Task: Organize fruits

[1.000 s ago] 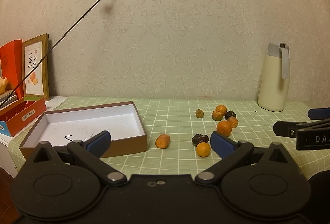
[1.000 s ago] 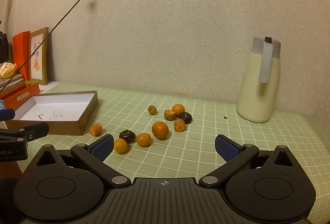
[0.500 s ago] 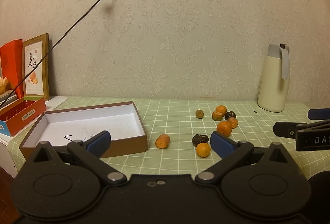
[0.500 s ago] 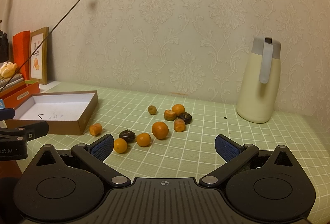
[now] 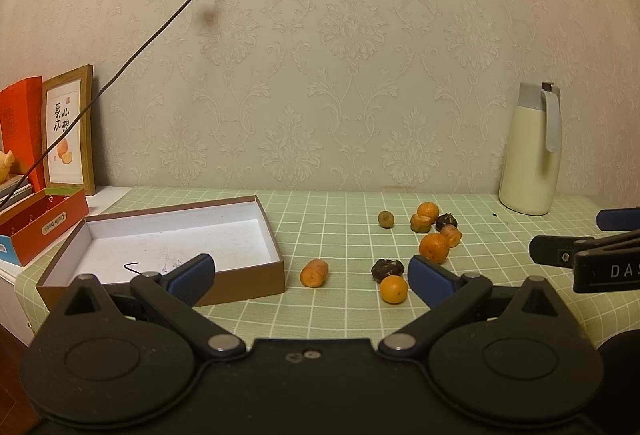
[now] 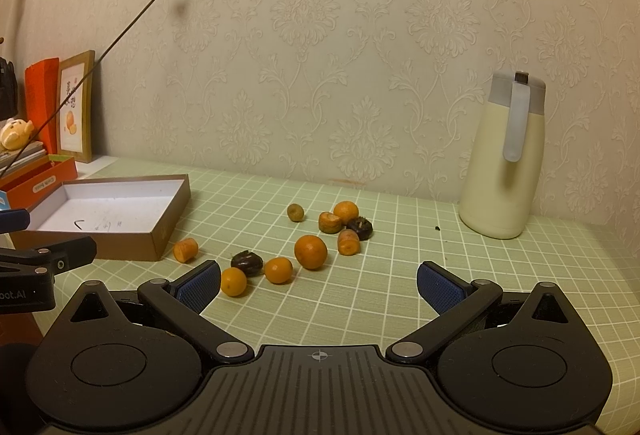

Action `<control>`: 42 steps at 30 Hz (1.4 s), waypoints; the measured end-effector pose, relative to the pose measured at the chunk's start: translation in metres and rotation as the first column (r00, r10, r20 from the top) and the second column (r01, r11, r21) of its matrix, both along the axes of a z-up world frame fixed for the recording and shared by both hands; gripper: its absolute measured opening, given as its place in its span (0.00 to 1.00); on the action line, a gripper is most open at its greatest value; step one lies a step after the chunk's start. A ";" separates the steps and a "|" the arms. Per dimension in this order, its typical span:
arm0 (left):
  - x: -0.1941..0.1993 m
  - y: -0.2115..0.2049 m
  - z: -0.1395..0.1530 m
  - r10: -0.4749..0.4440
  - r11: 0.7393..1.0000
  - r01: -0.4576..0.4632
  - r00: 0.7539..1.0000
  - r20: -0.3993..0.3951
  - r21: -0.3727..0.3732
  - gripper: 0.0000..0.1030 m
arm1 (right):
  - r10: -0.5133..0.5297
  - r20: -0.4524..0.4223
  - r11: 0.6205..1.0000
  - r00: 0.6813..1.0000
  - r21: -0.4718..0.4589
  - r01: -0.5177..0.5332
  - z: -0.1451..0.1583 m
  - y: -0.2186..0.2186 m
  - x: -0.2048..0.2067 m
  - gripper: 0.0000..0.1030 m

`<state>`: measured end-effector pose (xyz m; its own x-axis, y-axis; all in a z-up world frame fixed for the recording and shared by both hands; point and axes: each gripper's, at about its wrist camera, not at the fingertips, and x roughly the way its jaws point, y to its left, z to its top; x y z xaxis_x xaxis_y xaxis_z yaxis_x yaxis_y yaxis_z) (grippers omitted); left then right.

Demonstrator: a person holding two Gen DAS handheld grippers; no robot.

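Several small fruits lie loose on the green checked tablecloth [image 6: 360, 307]: a big orange [image 6: 311, 251], two small round oranges [image 6: 234, 281] [image 6: 278, 270], a dark shrivelled fruit [image 6: 247, 262] and an orange stub [image 6: 185, 249] near the box. Further back lies a cluster with a greenish fruit [image 6: 295, 212]. An open brown box [image 5: 168, 239] with a white inside holds no fruit. My left gripper [image 5: 310, 273] hovers open before the stub [image 5: 314, 272] and a small orange [image 5: 393, 289]. My right gripper [image 6: 318, 281] is open too, short of the fruits.
A cream thermos jug [image 6: 505, 159] stands at the back right by the wall. At the far left are a red carton [image 5: 38, 223], a framed picture [image 5: 68, 131] and a black cable [image 5: 132, 55] running up to a wall socket.
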<state>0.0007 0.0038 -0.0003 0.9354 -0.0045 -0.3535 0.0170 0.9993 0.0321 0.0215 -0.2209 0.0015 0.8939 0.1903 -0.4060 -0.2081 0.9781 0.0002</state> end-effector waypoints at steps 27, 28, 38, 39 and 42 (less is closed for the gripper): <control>0.019 -0.010 -0.002 -0.031 0.999 0.031 0.999 -0.029 -0.013 0.79 | 0.025 -0.029 0.999 0.999 0.031 -0.024 0.001 0.001 0.018 1.00; 0.021 -0.012 -0.004 -0.037 0.999 0.036 0.999 -0.027 -0.008 0.75 | 0.034 -0.029 0.999 0.999 0.023 -0.034 0.000 0.003 0.022 1.00; 0.073 -0.022 -0.031 -0.094 0.994 0.099 0.990 -0.106 0.047 0.56 | 0.108 -0.059 0.993 0.992 -0.039 -0.111 -0.017 0.015 0.064 0.62; 0.079 -0.022 -0.036 -0.093 0.994 0.100 0.988 -0.123 0.049 0.55 | 0.114 -0.068 0.993 0.991 -0.036 -0.116 -0.019 0.015 0.070 0.60; 0.096 -0.020 -0.048 -0.087 0.995 0.095 0.983 -0.162 0.042 0.53 | 0.127 -0.097 0.991 0.987 -0.036 -0.131 -0.029 0.015 0.089 0.53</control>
